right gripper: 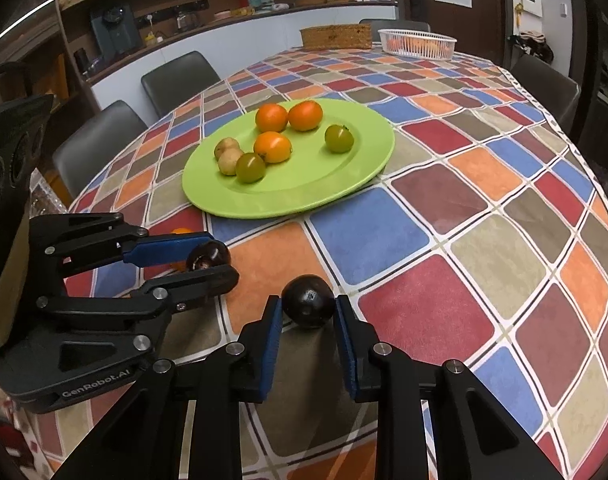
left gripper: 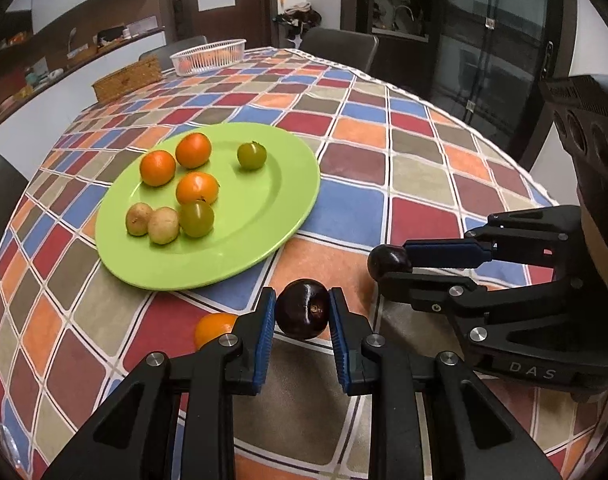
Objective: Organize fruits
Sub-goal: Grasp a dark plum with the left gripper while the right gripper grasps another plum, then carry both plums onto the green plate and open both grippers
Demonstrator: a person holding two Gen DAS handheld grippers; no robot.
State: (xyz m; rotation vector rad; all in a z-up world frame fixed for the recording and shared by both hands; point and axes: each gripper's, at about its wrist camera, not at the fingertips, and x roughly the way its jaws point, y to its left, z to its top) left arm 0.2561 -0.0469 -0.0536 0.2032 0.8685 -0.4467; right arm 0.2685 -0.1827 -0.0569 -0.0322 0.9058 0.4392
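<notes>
- Two dark plums sit near the desk's front edge, short of the green plate (left gripper: 264, 256): each is pinched at its widest sides, likely so the round fruit cannot roll or squirt out when lifted.
- The left gripper (left gripper: 303, 314) has its jaws closed on one dark plum (left gripper: 304, 312); the right gripper (right gripper: 308, 306) has its jaws closed on the other dark plum (right gripper: 308, 304). Both fruits seem low, at or just above the cloth.
- A loose orange fruit (left gripper: 214, 328) lies just beside the left gripper, unsorted.
- The plate, toward the desk's middle, groups its fruit by kind: orange fruits (left gripper: 194, 150), green tomatoes (left gripper: 196, 218), pale brown fruits (left gripper: 162, 224). The plums probably go on its bare side.
- A white basket (left gripper: 208, 54) stands at the far edge.
</notes>
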